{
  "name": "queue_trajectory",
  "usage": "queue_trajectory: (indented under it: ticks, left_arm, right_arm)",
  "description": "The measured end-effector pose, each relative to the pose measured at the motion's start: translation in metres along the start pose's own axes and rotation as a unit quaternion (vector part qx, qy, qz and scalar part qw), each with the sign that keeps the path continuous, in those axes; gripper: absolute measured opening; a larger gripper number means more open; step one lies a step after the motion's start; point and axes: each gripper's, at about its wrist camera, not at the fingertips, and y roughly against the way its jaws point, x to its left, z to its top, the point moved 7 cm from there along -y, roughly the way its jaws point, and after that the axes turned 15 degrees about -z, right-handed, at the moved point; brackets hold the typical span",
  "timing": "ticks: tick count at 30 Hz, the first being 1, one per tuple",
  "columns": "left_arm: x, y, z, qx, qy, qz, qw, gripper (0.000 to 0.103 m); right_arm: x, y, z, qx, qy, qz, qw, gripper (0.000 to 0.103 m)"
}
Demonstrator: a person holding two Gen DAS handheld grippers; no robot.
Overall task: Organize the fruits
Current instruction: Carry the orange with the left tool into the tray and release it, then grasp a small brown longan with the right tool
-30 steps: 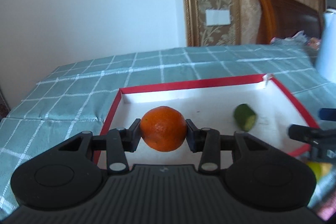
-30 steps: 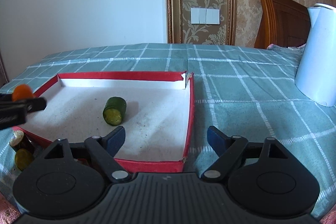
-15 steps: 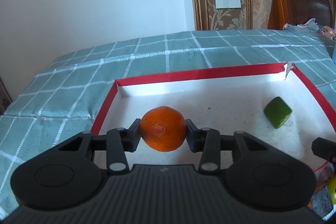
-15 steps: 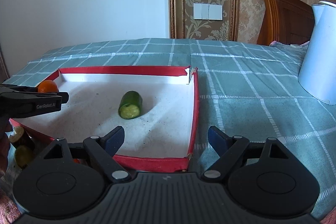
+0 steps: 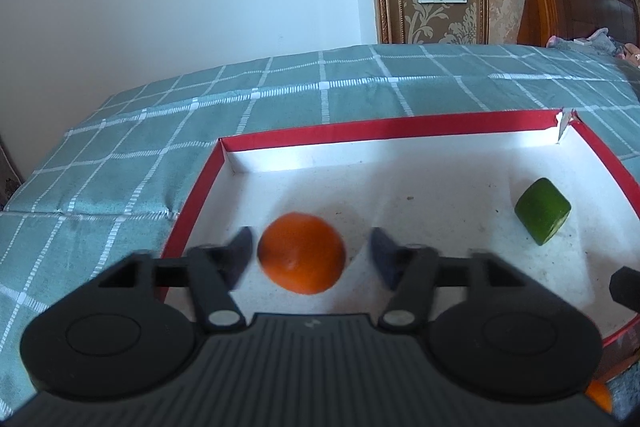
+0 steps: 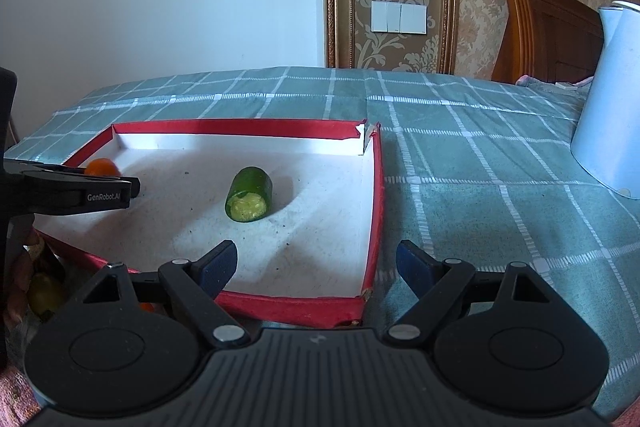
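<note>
An orange mandarin point(image 5: 302, 259) lies on the white floor of the red-rimmed tray point(image 5: 360, 133), near its left wall. My left gripper point(image 5: 311, 253) straddles it and its jaws are opening; a gap shows on each side, so the pads no longer press on it. A cut green cucumber piece point(image 5: 542, 211) lies further right in the tray. In the right wrist view the mandarin point(image 6: 102, 167) peeks out behind the left gripper point(image 6: 80, 193), and the cucumber piece point(image 6: 250, 195) lies mid-tray. My right gripper point(image 6: 316, 263) hangs open over the tray's near right corner, holding nothing.
A white kettle point(image 6: 612, 99) stands on the green checked cloth to the right of the tray. More fruit lies outside the tray's near left edge: a yellow-green one point(image 6: 46, 291) and an orange one point(image 5: 600, 395). A wooden headboard stands behind.
The left gripper, shut on the mandarin before, moved forward and down over the tray and has spread its jaws, leaving the mandarin on the tray floor. The right gripper kept still.
</note>
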Motion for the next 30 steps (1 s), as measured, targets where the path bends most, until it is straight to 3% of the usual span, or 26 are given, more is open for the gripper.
queue_trajectory:
  ticks: [9,14,19,25,30]
  left_arm:
    - [-0.006,0.028,-0.004,-0.029,-0.018,0.004,0.9994,0.090]
    - [-0.006,0.078,-0.009,-0.086,-0.003,-0.005,0.9962,0.103]
    - [-0.010,0.125,-0.038,-0.113,-0.016,-0.011,0.9934,0.103]
    - [-0.004,0.138,-0.084,-0.086,0.002,-0.018,0.9961,0.103]
    - [0.007,0.129,-0.099,-0.057,0.026,-0.031,0.9976,0.103]
  right_arm:
    - [-0.005,-0.003,0.001,0.002,-0.006,-0.009,1.000,0.087]
    - [-0.012,-0.001,0.005,-0.007,-0.024,-0.002,1.000,0.087]
    - [-0.023,0.003,0.008,-0.012,-0.044,0.004,0.999,0.087]
    - [-0.034,0.014,0.000,-0.013,-0.048,0.004,0.999,0.087]
    - [-0.042,0.035,-0.027,-0.031,-0.023,-0.013,0.999,0.087]
